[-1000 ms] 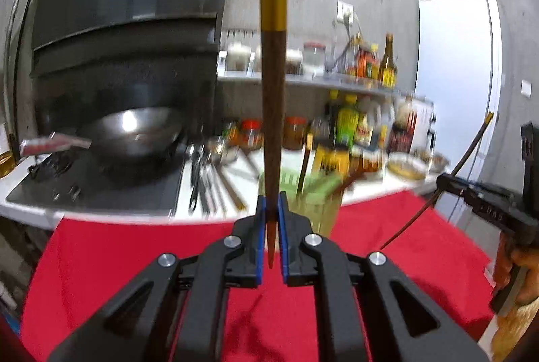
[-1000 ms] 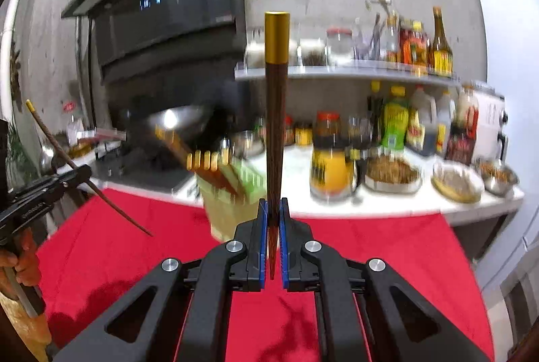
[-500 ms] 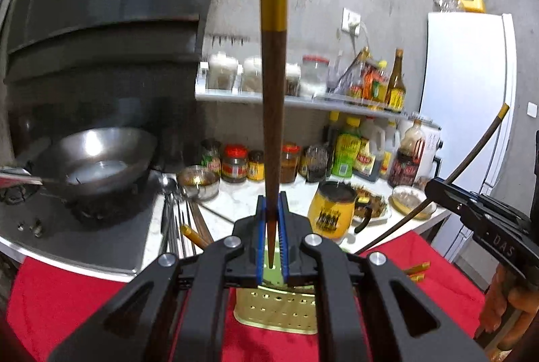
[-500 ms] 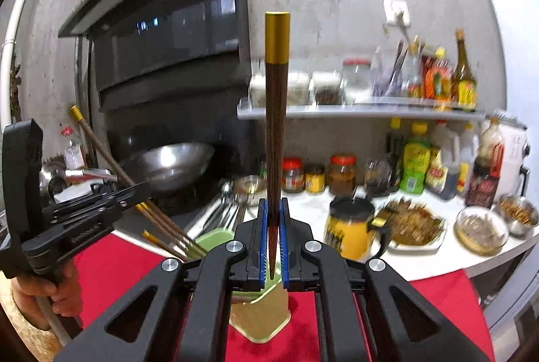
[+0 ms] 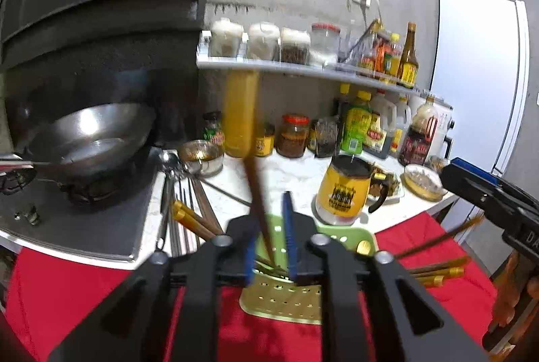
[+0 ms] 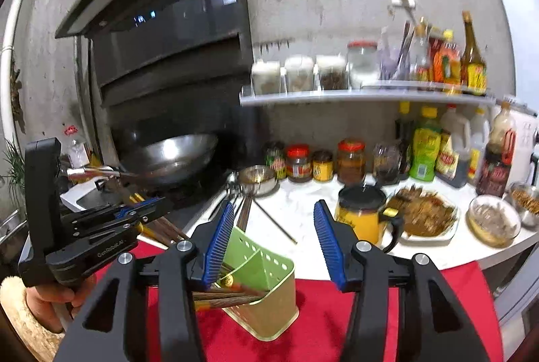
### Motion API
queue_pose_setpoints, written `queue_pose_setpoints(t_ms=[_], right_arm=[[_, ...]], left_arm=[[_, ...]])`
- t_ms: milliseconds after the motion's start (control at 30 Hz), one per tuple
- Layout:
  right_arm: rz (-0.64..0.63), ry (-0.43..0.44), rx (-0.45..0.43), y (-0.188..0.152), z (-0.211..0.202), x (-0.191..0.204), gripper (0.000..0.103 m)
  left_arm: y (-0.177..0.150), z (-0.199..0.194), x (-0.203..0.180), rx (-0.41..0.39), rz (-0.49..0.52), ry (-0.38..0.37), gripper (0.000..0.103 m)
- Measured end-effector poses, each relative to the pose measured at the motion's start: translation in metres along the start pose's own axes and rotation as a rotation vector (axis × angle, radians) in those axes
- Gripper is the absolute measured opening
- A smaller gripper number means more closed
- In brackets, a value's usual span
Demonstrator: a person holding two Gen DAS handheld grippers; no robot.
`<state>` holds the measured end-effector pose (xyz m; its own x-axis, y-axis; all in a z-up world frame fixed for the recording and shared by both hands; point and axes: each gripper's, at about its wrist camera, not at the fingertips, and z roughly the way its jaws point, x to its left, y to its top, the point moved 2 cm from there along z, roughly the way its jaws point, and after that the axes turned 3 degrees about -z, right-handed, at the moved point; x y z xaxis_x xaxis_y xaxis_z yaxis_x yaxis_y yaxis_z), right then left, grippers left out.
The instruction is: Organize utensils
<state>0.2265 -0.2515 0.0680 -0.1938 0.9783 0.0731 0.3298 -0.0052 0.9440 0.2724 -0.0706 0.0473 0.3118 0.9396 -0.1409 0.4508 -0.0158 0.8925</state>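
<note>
A green utensil holder stands on the red cloth, with brown gold-capped chopsticks leaning in it. It also shows in the left wrist view. My left gripper is open just above the holder; a blurred gold-capped chopstick drops between its pads. My right gripper is open wide and empty above the holder. The left gripper shows at the left in the right wrist view.
A wok sits on the stove at left. Metal utensils lie on the white counter. A yellow mug, jars, sauce bottles and food dishes crowd the counter. More chopsticks lie on the red cloth at right.
Both grippers opened over the green holder. The right one's chopstick now lies in the holder; the left one's chopstick is slipping down out of the pads.
</note>
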Motion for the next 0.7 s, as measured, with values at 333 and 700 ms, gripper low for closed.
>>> queue_pose_setpoints(t_ms=[333, 700], right_arm=[[-0.023, -0.080, -0.046, -0.011, -0.103, 0.005, 0.078], [-0.015, -0.103, 0.100, -0.089, -0.159, 0.022, 0.090]], left_arm=[[-0.009, -0.112, -0.004, -0.111, 0.038, 0.134, 0.071], [-0.105, -0.168, 0.002, 0.065, -0.019, 0.217, 0.097]])
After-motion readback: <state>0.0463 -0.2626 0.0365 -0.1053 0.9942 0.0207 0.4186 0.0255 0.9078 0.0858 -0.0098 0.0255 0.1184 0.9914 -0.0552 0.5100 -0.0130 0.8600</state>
